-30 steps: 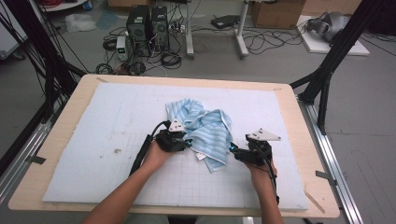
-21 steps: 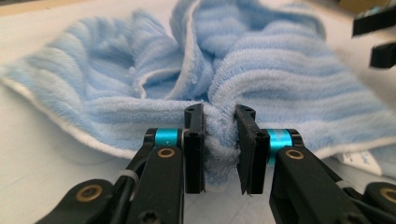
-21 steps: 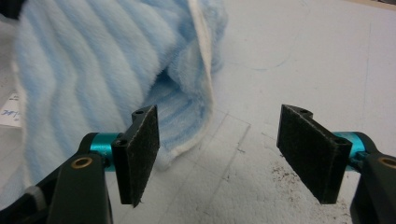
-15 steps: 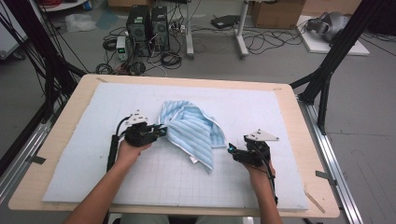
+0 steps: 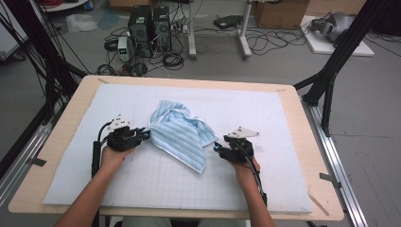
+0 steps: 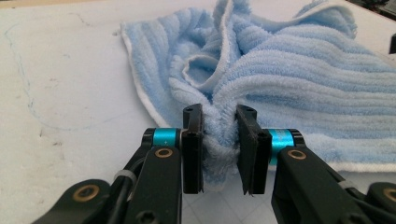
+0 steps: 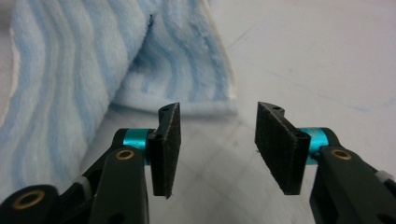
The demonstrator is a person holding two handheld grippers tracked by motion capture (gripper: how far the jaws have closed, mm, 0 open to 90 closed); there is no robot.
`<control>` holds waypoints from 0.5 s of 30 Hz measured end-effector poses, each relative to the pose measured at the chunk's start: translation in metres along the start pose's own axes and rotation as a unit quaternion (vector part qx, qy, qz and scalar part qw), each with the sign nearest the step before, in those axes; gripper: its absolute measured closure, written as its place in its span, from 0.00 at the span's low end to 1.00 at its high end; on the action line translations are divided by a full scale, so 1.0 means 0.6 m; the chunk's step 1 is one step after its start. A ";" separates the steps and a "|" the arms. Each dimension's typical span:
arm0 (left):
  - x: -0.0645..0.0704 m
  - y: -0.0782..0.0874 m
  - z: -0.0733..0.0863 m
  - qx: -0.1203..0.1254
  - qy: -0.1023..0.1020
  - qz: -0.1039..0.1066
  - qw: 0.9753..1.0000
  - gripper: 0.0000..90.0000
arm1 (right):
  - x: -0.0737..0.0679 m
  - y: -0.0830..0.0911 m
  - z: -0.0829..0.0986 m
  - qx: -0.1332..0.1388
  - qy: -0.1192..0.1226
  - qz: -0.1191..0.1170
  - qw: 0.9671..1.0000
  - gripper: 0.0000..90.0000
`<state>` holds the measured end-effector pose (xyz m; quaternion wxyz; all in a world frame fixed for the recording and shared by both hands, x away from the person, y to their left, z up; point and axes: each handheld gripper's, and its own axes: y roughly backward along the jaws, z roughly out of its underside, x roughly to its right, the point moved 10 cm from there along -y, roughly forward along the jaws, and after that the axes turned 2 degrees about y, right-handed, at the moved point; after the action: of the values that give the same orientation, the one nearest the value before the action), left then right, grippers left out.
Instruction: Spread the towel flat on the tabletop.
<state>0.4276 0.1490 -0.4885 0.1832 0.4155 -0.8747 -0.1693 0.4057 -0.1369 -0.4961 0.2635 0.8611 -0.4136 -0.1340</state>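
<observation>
A light blue striped towel [image 5: 182,132] lies crumpled in the middle of the white mat [image 5: 265,113]. My left gripper [image 5: 145,134] is at the towel's left edge, shut on a bunched fold of it. In the left gripper view the towel [image 6: 289,79] is pinched between the two black jaws of that gripper [image 6: 219,128]. My right gripper [image 5: 216,147] sits just right of the towel's lower corner, open and empty. Seen from the right gripper view, the towel [image 7: 93,65] lies ahead and to the left of that gripper [image 7: 217,116], not touching it.
The mat covers a wooden table [image 5: 314,156]. Black frame posts [image 5: 340,52] stand at the table's sides. Computer towers [image 5: 144,23] and cables lie on the floor beyond the far edge. Bare mat stretches to the left and right of the towel.
My left gripper has pulled the towel leftward across the mat, stretching it out. The right gripper has stayed near the same spot, open.
</observation>
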 end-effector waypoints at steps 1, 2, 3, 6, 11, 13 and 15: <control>0.000 0.000 0.000 0.000 0.000 0.000 1.000 0.81 | -0.002 -0.010 -0.006 0.001 0.001 -0.007 1.000 0.59; 0.000 0.000 0.001 -0.001 0.001 -0.001 1.000 0.81 | -0.002 -0.010 -0.006 0.001 0.001 -0.007 1.000 0.59; -0.001 0.000 0.001 -0.002 0.001 -0.001 1.000 0.81 | -0.007 -0.021 -0.011 0.001 -0.003 -0.016 1.000 0.59; -0.001 0.000 0.001 -0.002 0.001 -0.002 1.000 0.81 | -0.024 -0.058 -0.019 -0.020 0.008 -0.030 0.999 0.55; -0.012 0.006 0.003 -0.002 0.005 -0.010 1.000 0.81 | -0.039 -0.079 -0.018 -0.051 0.030 -0.048 0.997 0.85; -0.019 0.009 0.005 -0.001 0.008 -0.016 1.000 0.81 | -0.047 -0.072 -0.014 -0.061 0.038 -0.060 0.996 0.93; -0.030 0.014 0.008 0.001 0.017 -0.021 1.000 0.81 | -0.052 -0.056 -0.006 -0.074 0.058 -0.067 0.993 0.94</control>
<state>0.4301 0.1692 -0.4922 0.1944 0.4368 -0.8626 -0.1653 0.4095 -0.0937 -0.5120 0.3399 0.8717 -0.3277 -0.1316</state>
